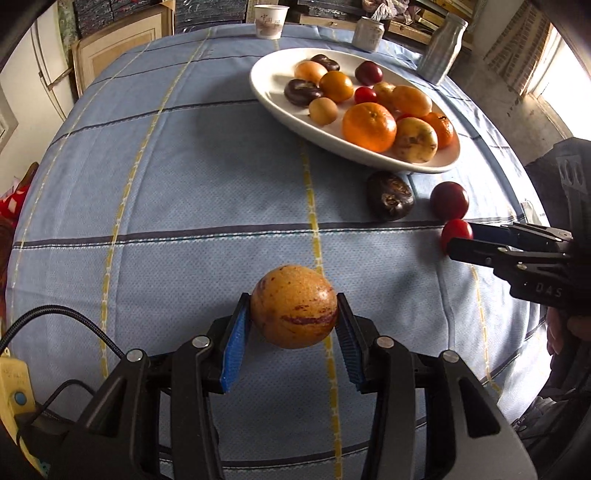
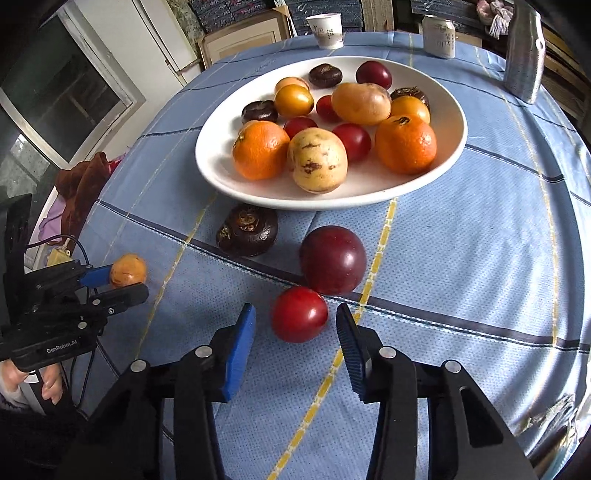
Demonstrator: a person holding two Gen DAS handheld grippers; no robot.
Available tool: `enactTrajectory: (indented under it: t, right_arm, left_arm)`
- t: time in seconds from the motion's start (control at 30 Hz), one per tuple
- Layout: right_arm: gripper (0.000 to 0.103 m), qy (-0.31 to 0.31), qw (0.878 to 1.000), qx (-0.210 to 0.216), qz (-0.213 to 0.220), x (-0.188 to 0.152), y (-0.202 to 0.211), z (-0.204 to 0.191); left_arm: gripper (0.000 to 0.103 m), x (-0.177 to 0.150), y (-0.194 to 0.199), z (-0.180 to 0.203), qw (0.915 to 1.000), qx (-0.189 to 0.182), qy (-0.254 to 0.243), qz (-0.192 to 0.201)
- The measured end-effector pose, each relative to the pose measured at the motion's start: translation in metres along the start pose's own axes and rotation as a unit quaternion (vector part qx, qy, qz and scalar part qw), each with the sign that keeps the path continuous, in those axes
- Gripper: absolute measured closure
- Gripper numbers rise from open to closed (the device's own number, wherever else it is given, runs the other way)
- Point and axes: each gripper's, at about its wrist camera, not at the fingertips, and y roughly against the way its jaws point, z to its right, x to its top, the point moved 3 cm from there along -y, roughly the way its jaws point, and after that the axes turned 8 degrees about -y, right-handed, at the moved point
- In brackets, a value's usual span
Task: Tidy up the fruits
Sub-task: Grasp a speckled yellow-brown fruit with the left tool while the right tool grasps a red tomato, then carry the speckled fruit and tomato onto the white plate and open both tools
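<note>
My left gripper (image 1: 293,312) is shut on a yellow-orange speckled fruit (image 1: 293,306) and holds it over the blue checked tablecloth; it also shows in the right wrist view (image 2: 127,271). My right gripper (image 2: 295,317) is open, its jaws on either side of a small red tomato (image 2: 300,314) on the cloth, apart from it. A dark red plum (image 2: 333,259) and a dark brown water chestnut (image 2: 247,230) lie just beyond. A white oval plate (image 2: 454,147) holds several oranges, tomatoes, chestnuts and yellow fruits.
A paper cup (image 2: 328,29), a can (image 2: 439,35) and a grey bottle (image 2: 524,55) stand at the table's far edge. A brown cloth (image 2: 83,188) lies off the left edge. A yellow power strip (image 1: 14,398) sits at the lower left.
</note>
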Motion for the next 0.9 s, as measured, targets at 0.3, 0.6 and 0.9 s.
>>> enactTrajectory:
  t: [0.3, 0.6, 0.9]
  right_arm:
    - [0.072, 0.014, 1.0, -0.003, -0.001, -0.002, 0.003, -0.001]
    - [0.072, -0.016, 0.999, -0.024, 0.035, -0.025, 0.048, 0.02]
    - [0.072, -0.047, 0.993, -0.041, 0.103, -0.016, 0.103, 0.045]
  left_arm:
    - [0.059, 0.006, -0.002, 0.003, 1.0, -0.005, -0.007, 0.003]
    - [0.059, 0.035, -0.004, 0.035, 0.998, -0.024, -0.056, 0.021]
    - [0.059, 0.079, 0.008, 0.066, 0.9927, -0.022, -0.104, 0.057]
